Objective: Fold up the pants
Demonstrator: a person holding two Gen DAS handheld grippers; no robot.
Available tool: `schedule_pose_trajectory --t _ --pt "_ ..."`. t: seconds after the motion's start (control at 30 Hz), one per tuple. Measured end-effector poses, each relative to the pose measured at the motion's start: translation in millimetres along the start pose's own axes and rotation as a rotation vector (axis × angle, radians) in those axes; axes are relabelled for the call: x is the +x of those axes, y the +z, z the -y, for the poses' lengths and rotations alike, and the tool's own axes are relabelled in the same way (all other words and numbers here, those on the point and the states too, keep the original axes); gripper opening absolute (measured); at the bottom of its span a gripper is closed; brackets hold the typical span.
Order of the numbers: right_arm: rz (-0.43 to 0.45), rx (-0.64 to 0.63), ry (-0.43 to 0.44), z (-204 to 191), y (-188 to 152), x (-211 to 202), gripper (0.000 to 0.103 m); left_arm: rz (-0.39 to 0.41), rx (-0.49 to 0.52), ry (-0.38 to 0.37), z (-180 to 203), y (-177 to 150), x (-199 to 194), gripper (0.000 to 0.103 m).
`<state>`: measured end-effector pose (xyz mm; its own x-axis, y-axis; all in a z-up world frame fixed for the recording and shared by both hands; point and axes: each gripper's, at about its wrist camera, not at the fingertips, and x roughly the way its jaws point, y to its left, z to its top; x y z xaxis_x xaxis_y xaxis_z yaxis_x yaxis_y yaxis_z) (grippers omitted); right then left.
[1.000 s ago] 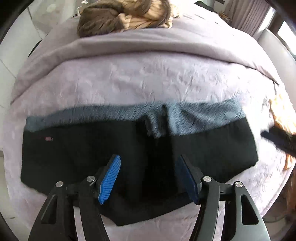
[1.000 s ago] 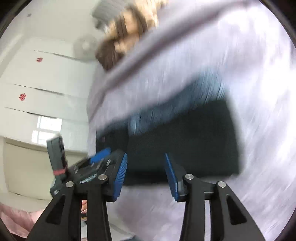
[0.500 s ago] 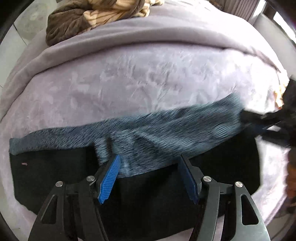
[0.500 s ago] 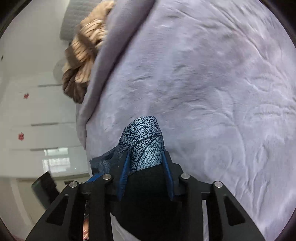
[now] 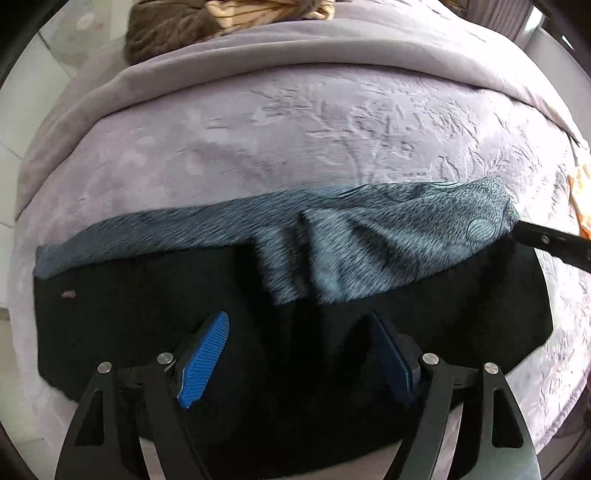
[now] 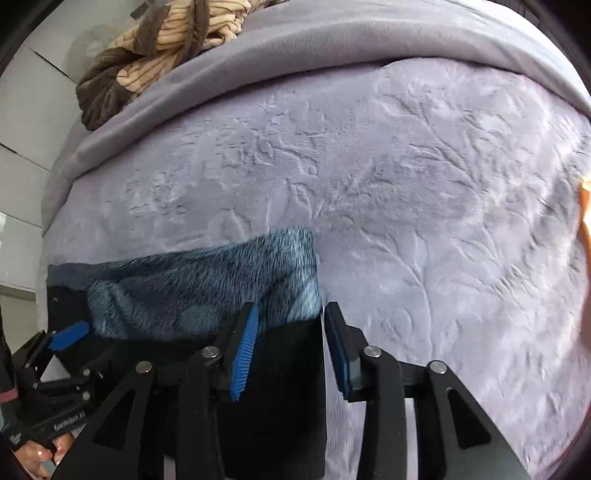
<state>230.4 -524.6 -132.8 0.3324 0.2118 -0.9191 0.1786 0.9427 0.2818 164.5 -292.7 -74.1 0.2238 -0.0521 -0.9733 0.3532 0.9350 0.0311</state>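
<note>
Black pants (image 5: 147, 314) with a blue-grey patterned lining (image 5: 369, 236) lie across the near part of a lilac bed. The lining strip runs along their far edge and bunches in the middle. My left gripper (image 5: 299, 354) is open over the black cloth, holding nothing. My right gripper (image 6: 290, 343) is open at the pants' right end (image 6: 291, 369), its jaws astride the corner where lining (image 6: 207, 280) meets black cloth. Its black finger also shows in the left wrist view (image 5: 550, 240) at the lining's right tip. The left gripper shows at the right wrist view's lower left (image 6: 66, 332).
The lilac embossed blanket (image 5: 314, 129) covers the bed, with a plain grey fold (image 5: 295, 48) behind it. A brown and tan striped garment (image 5: 207, 18) lies at the far edge. An orange item (image 5: 580, 195) sits at the right edge.
My right gripper was shut on the lining's end half a second ago and now stands open. The lining has spread wider over the black cloth. My left gripper stayed open.
</note>
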Motion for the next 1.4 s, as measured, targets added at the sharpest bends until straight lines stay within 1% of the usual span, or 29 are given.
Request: schedule_pose_trajectory --t 0.07,0.13,0.2,0.27,0.33,0.43,0.7,0.83,0.97,1.2,1.4 --pt "0.002 0.015 -0.017 -1 -13 -15 0.050 -0.016 -0.025 0.000 -14 -10 -8 0.079" --pt "0.002 0.028 -0.017 -3 -28 -23 0.057 -0.027 -0.037 0.002 -25 -19 -12 0.079" --pt "-0.003 0.034 -0.029 -8 -42 -30 0.062 -0.033 -0.044 0.019 -35 -29 -18 0.079" --pt "-0.016 0.043 -0.032 -19 -53 -35 0.063 -0.045 -0.056 0.023 -46 -41 -23 0.079" --pt "-0.028 0.051 -0.027 -31 -63 -37 0.068 -0.054 -0.071 0.022 -52 -51 -27 0.079" --pt "-0.041 0.053 -0.030 -44 -79 -43 0.072 -0.056 -0.086 0.023 -62 -65 -33 0.079" --pt "-0.066 0.018 -0.016 -94 -104 -51 0.076 -0.055 -0.119 0.009 -83 -91 -49 0.079" --pt "-0.079 0.004 -0.017 -118 -115 -53 0.077 -0.057 -0.110 -0.002 -91 -105 -55 0.079" --pt "-0.098 -0.007 -0.014 -139 -128 -53 0.078 -0.063 -0.112 -0.006 -100 -111 -56 0.079" --pt "-0.131 -0.077 -0.036 -174 -146 -49 0.079 -0.060 -0.150 -0.004 -128 -130 -62 0.079" --pt "-0.155 -0.122 -0.048 -198 -153 -42 0.079 -0.056 -0.193 -0.003 -155 -141 -59 0.079"
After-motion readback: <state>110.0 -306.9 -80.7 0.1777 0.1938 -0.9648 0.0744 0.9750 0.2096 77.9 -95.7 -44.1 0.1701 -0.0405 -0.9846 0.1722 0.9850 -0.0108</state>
